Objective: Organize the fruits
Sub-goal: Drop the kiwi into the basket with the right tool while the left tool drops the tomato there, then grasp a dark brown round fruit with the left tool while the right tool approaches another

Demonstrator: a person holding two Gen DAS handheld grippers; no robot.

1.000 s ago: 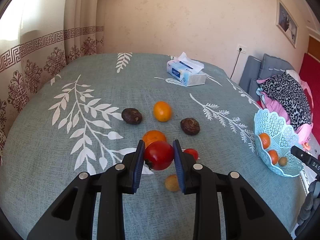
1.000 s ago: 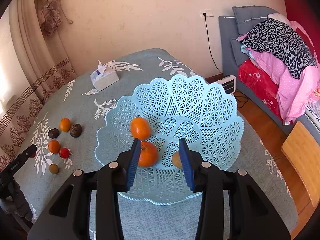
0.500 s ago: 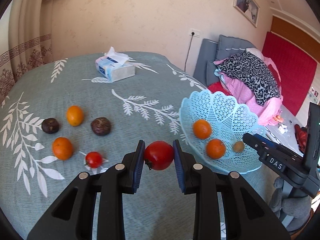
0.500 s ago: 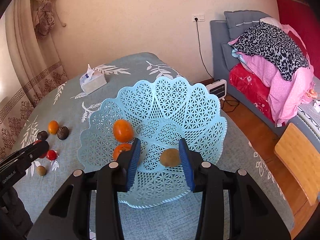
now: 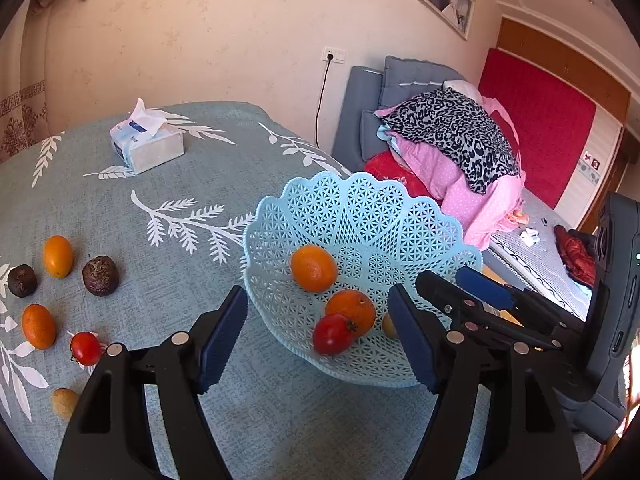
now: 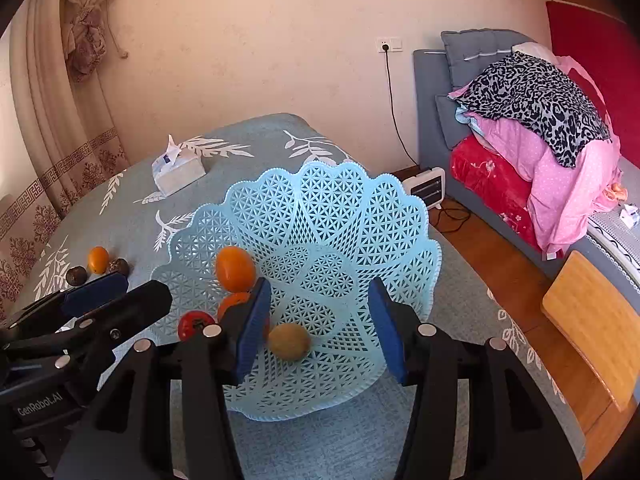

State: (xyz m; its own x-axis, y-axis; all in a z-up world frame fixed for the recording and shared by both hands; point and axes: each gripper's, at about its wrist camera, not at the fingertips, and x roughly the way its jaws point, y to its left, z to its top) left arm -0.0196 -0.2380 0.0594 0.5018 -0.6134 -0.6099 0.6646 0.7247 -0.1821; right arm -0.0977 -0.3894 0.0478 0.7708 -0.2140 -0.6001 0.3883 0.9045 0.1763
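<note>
Jaws of the left gripper (image 5: 316,340) now stand spread, having let go the tomato (image 5: 334,334), which lies in the blue basket (image 5: 360,208) against an orange (image 5: 351,309). The right gripper (image 6: 316,320) hangs spread and empty. Six fruits wait on the bench (image 5: 100,200); the small brown fruit (image 6: 289,341) is partly hidden in the left view.

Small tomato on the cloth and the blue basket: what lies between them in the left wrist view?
In the left wrist view, only bare leaf-print tablecloth lies between the small tomato and the blue basket, apart from the open left gripper's finger tip.
</note>
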